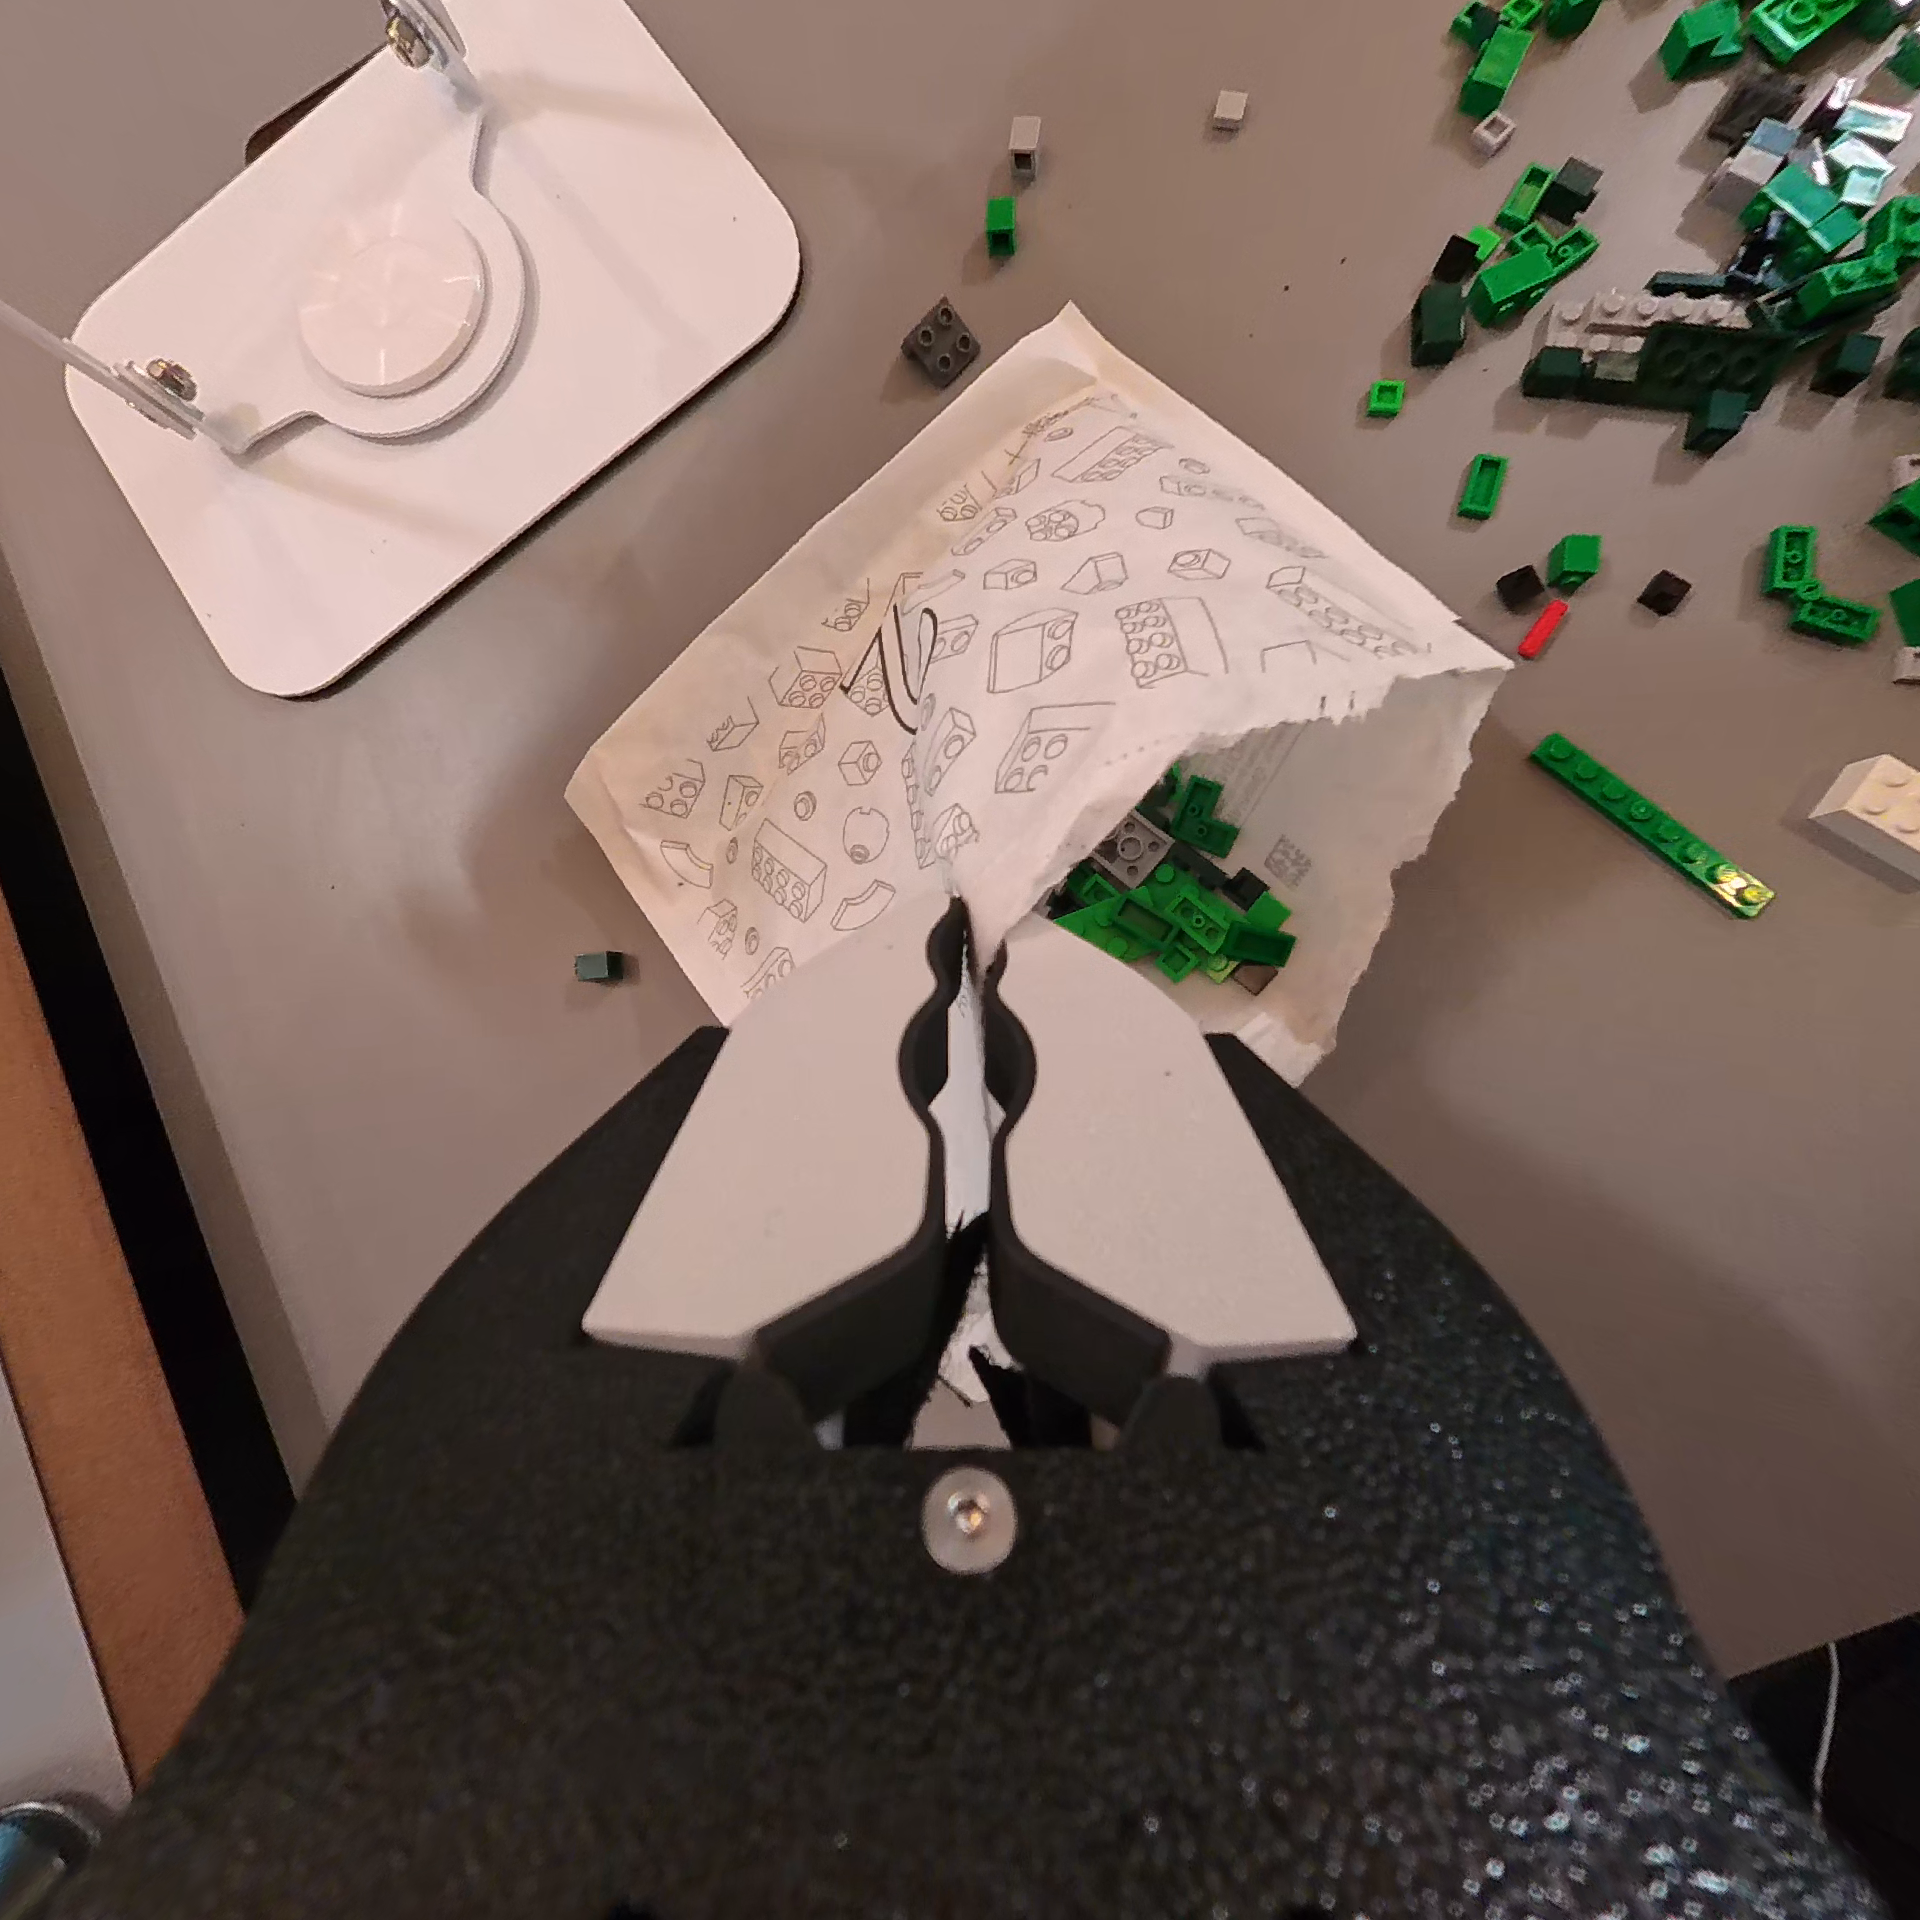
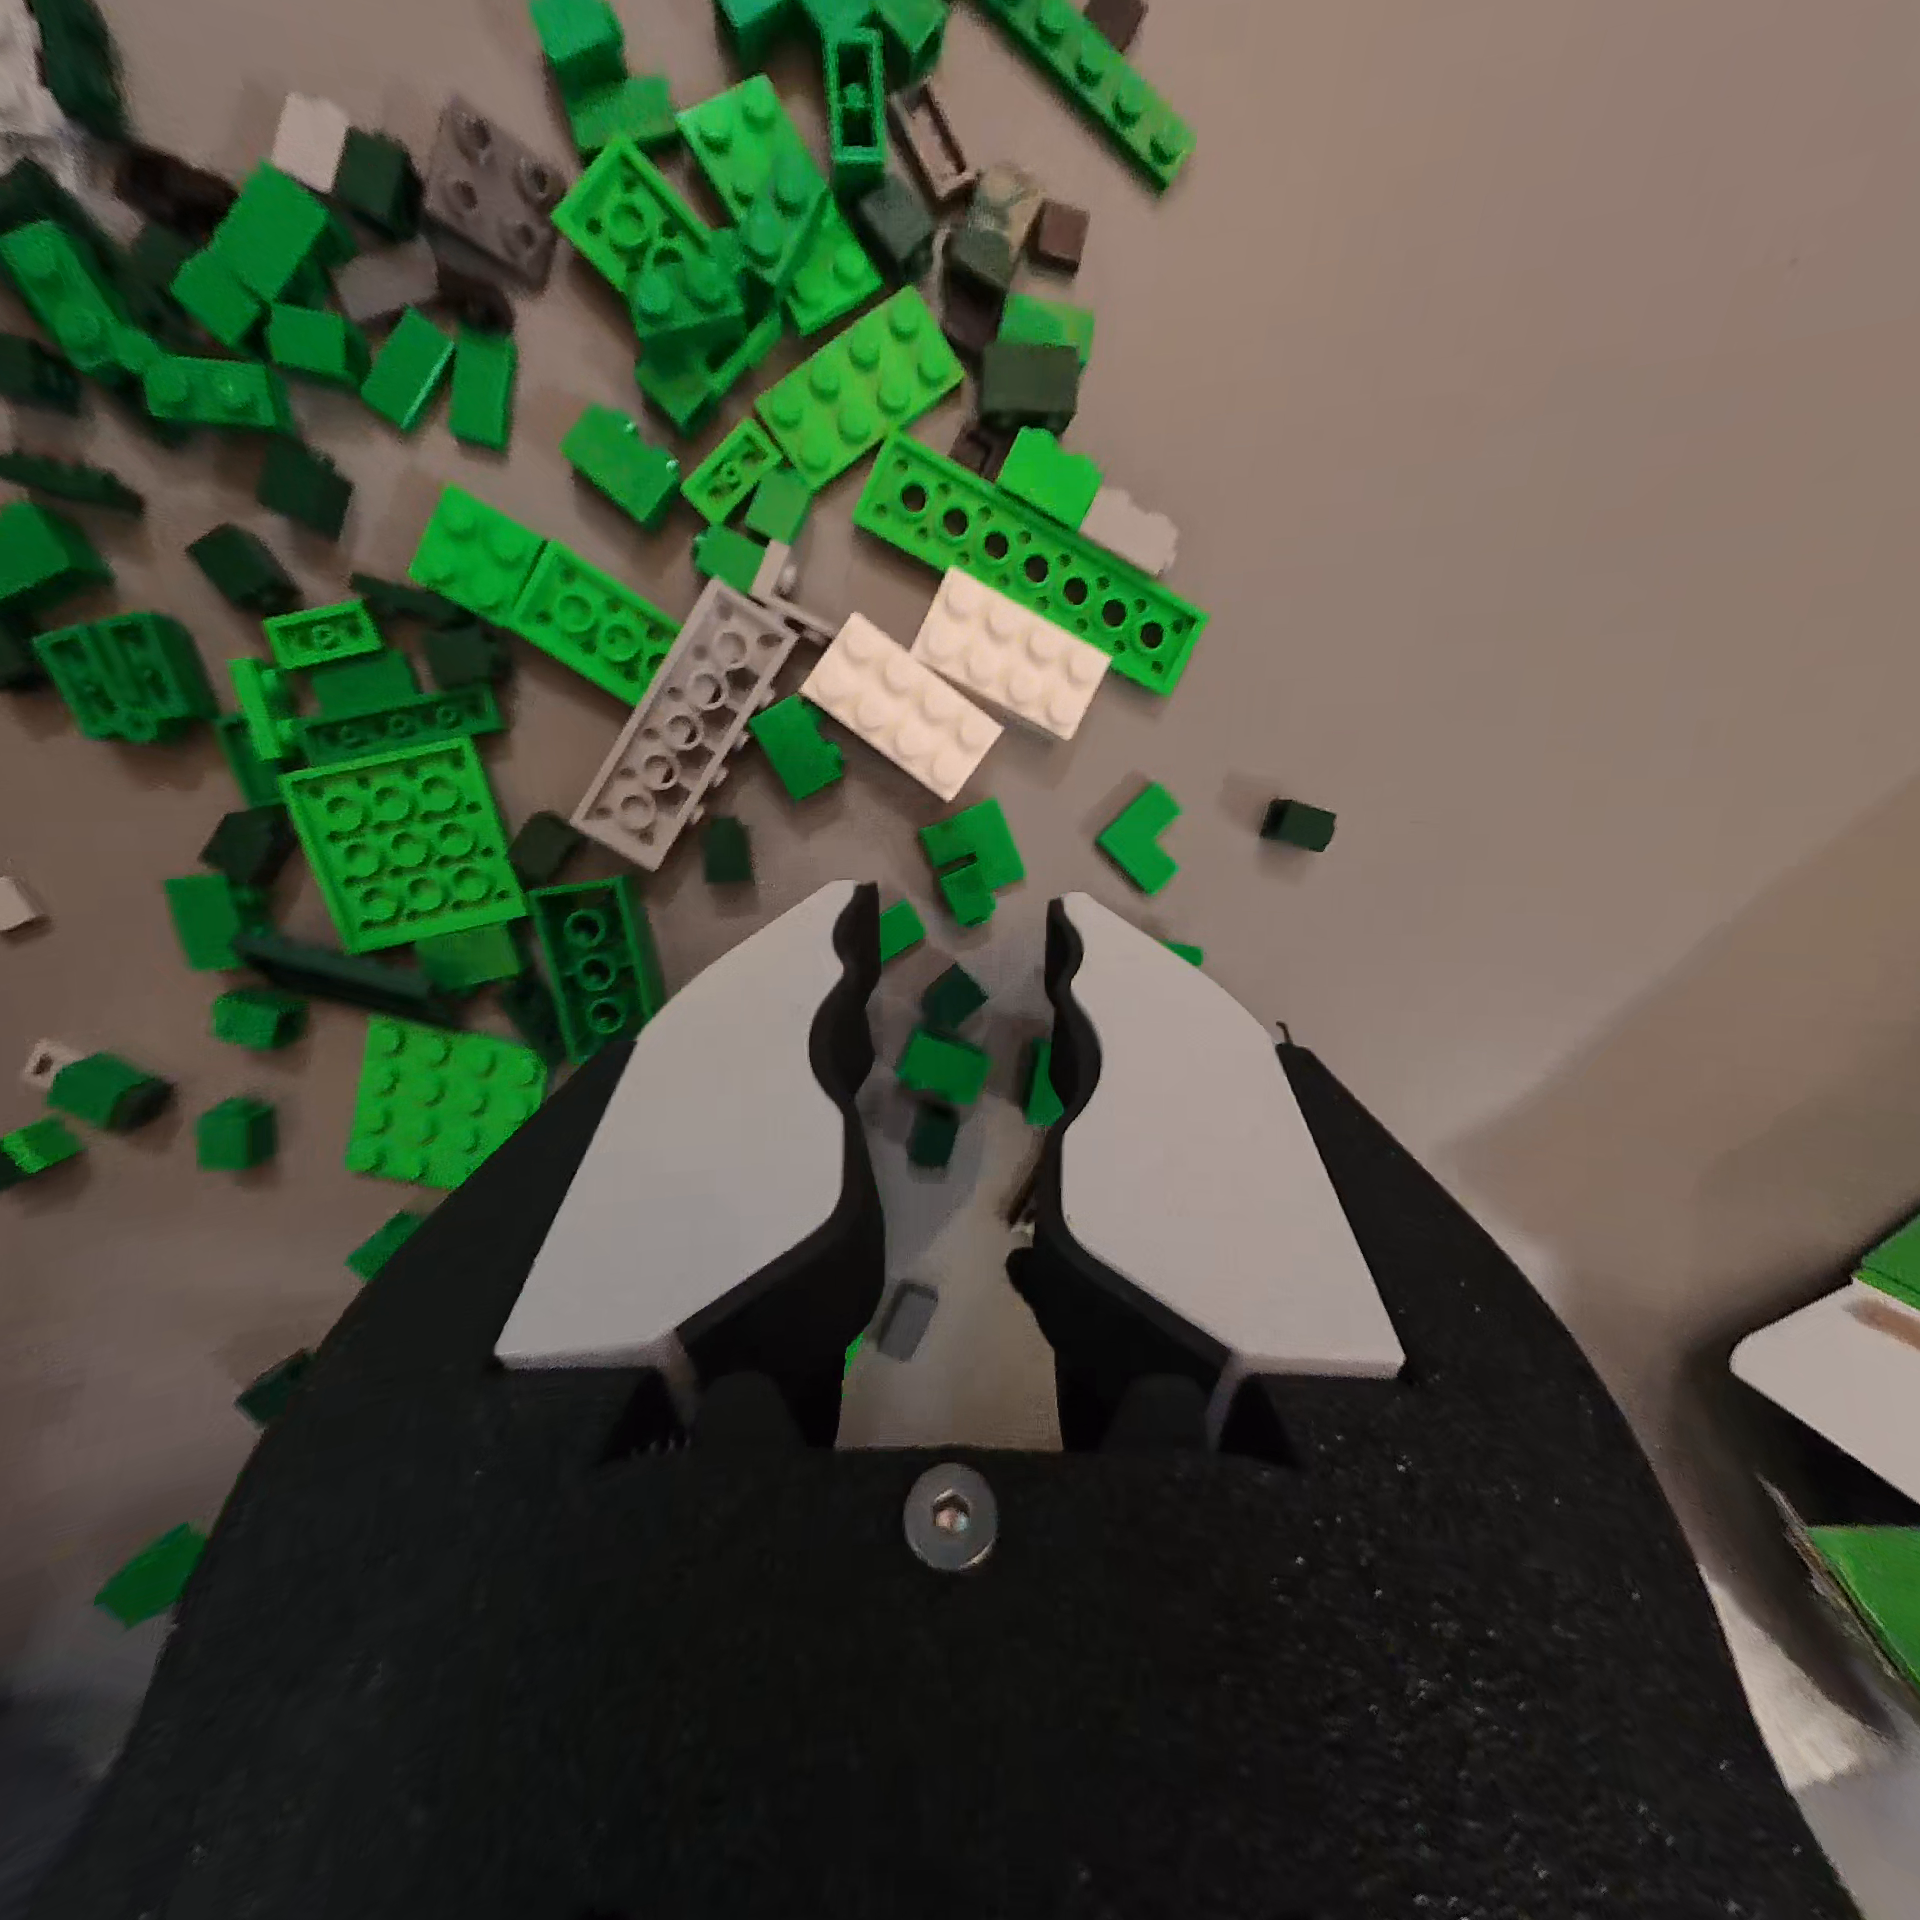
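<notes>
The left tool is clenched on the torn edge of a white paper bag printed with brick outlines, mid-frame on the grey table, green bricks showing inside its open mouth. Upper left sits a white stand base. The right tool hangs released, nothing in it, just above small green pieces, the big scatter of green bricks and two white bricks spread across the upper left.

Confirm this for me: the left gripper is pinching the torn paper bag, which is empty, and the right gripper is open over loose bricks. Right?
Not quite. The paper bag pinched by the left gripper is not empty: the left wrist view shows green bricks inside. The right gripper is open over loose bricks.
</notes>
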Motion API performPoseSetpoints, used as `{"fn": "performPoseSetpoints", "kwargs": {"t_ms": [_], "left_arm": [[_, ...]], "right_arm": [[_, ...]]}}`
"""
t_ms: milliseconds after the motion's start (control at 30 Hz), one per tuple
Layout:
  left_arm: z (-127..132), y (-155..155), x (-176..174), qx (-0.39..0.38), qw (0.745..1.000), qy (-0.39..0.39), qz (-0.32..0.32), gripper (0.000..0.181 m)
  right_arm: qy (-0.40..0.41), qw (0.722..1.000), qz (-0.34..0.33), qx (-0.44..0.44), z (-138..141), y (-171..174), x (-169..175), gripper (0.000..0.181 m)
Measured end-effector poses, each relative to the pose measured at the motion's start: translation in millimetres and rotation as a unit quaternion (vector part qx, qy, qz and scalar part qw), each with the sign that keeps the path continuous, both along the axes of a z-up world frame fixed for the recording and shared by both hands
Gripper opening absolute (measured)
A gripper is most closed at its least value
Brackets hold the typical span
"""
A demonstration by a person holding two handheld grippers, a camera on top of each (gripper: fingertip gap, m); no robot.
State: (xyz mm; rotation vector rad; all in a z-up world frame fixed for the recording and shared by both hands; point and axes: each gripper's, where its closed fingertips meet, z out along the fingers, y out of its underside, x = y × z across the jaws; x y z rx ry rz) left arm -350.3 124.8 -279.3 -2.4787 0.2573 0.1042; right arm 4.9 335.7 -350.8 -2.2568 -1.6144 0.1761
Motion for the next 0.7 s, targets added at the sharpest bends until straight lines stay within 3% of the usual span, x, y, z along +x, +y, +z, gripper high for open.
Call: {"fn": "performPoseSetpoints", "kwargs": {"t_ms": [233,467,533,633,700], "left_arm": [[0,0,0,0.000,1.000,-0.002,0.000,0.000],[1,-1,1,0.000,1.000,0.000,-0.002,0.000],[2,0,1,0.003,1.000,-0.001,-0.003,0.000],[6,2,4,0.014,1.000,-0.013,0.002,0.000],[10,5,7,0.026,0.999,-0.029,0.012,0.000]], "right_arm": [[0.052,0.995,-0.070,0.042,2,32,5,0.019],[0.073,0.992,-0.096,0.024,-10,40,2,0.026],[0.065,0.994,-0.084,0.027,-11,38,1,0.008],[0.035,0.995,-0.041,0.080,-4,40,0,0.007],[0.056,0.988,0.030,0.143,18,35,-19,0.007]]}}
